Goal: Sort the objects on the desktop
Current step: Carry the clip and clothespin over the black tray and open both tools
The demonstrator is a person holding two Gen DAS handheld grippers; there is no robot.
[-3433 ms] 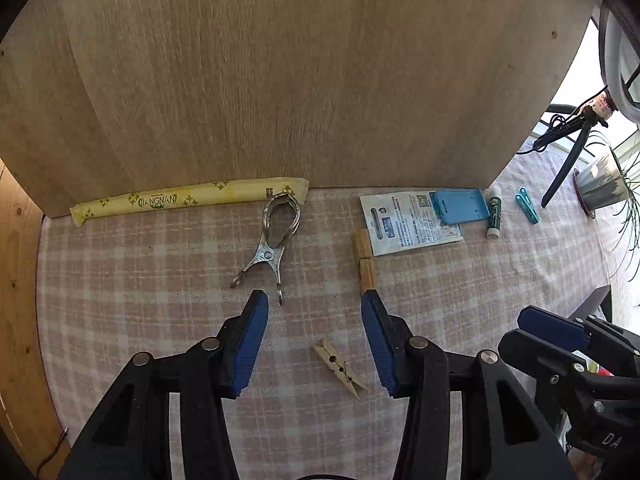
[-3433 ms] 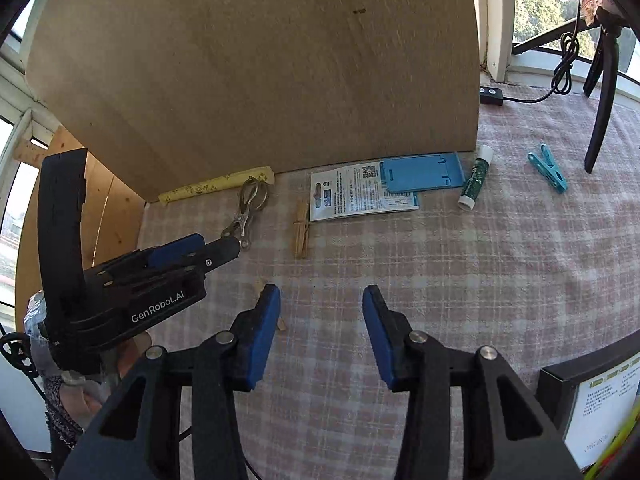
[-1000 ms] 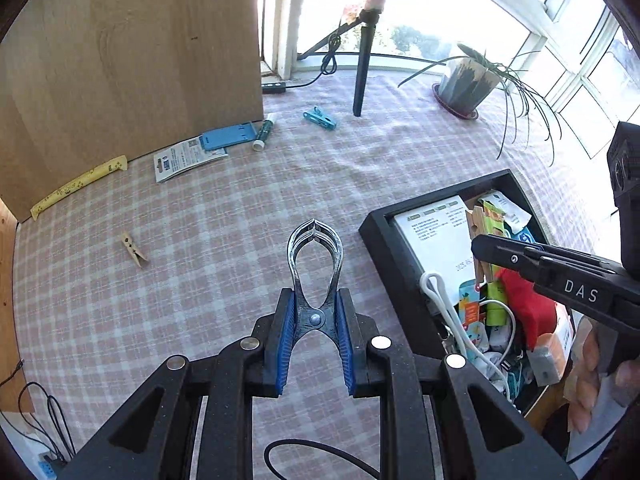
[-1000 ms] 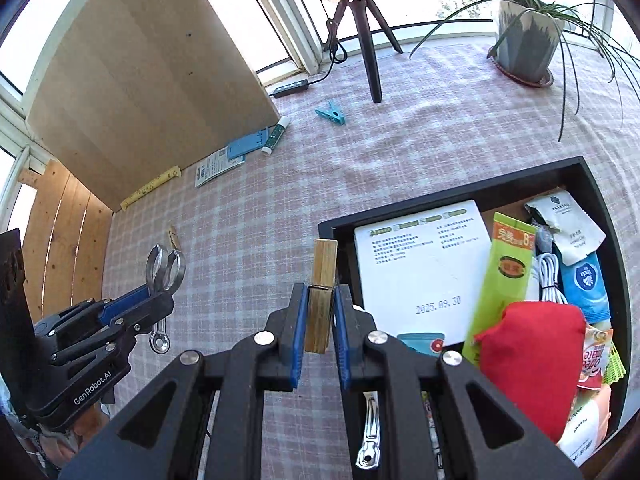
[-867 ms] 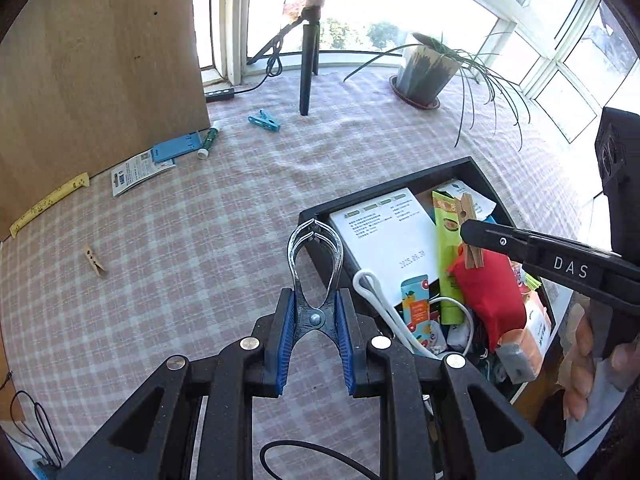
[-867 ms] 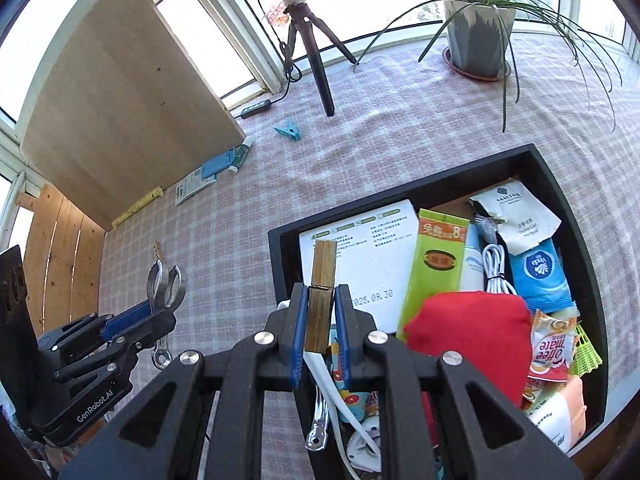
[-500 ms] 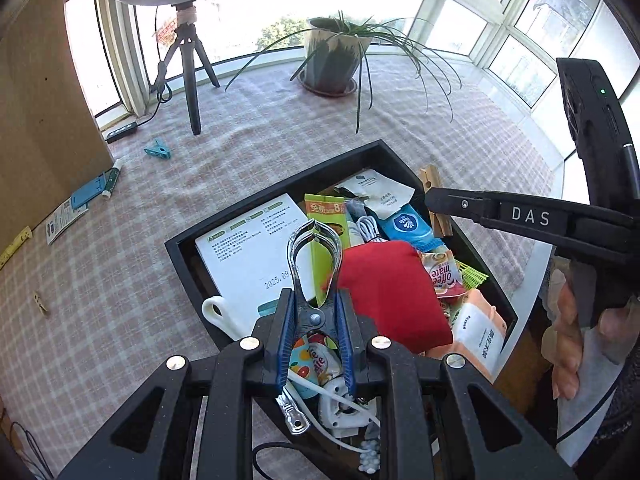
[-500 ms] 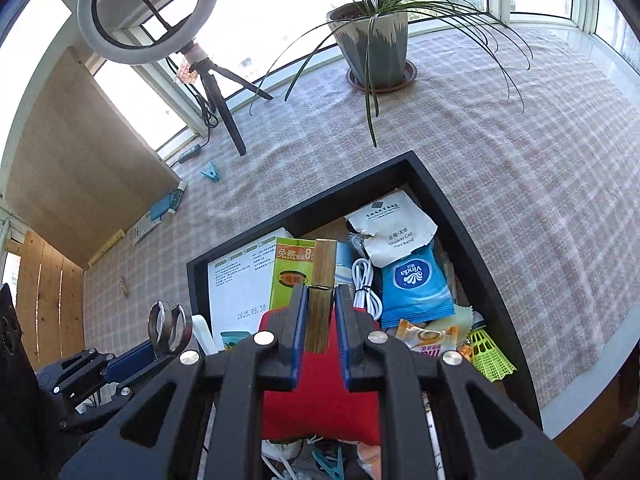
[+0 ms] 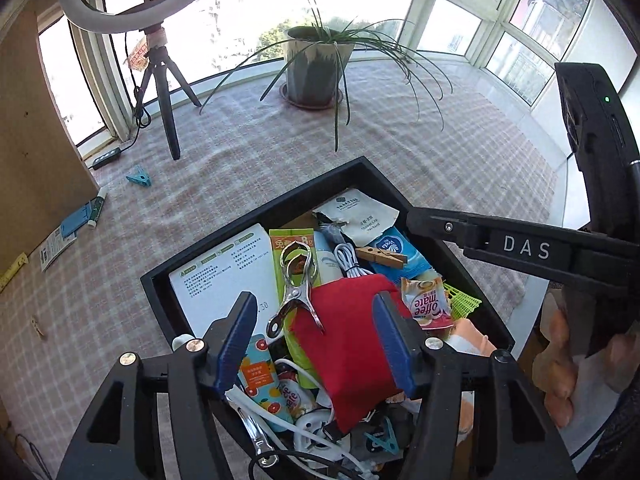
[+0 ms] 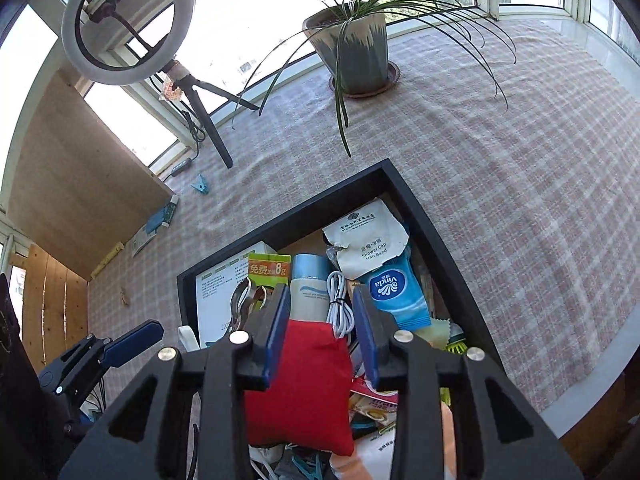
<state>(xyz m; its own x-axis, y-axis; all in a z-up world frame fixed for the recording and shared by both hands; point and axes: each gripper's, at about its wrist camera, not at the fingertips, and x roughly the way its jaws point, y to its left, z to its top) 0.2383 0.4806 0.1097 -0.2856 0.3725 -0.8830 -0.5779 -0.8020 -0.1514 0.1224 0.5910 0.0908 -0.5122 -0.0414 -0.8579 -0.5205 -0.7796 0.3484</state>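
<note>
In the left wrist view the left gripper (image 9: 316, 340) is seen with its fingers spread wide and nothing between them, above the black tray (image 9: 256, 216). A metal clip (image 9: 296, 284) lies in the tray, partly on a red pouch (image 9: 348, 344), its long axis running away from the camera, loop end far and handles near. A wooden clothespin (image 9: 382, 257) rests across a blue tissue pack (image 9: 394, 250), its long axis roughly left to right. The clothespin is not seen in the right wrist view, where the right gripper (image 10: 322, 334) is held parted and empty over the pouch (image 10: 300, 384). There "Vinda" is read on the tissue pack (image 10: 394, 294) and "Shower Cap Hair Band" on a white sachet (image 10: 366, 240). "DAS" is printed on the right gripper's side (image 9: 524, 246).
</note>
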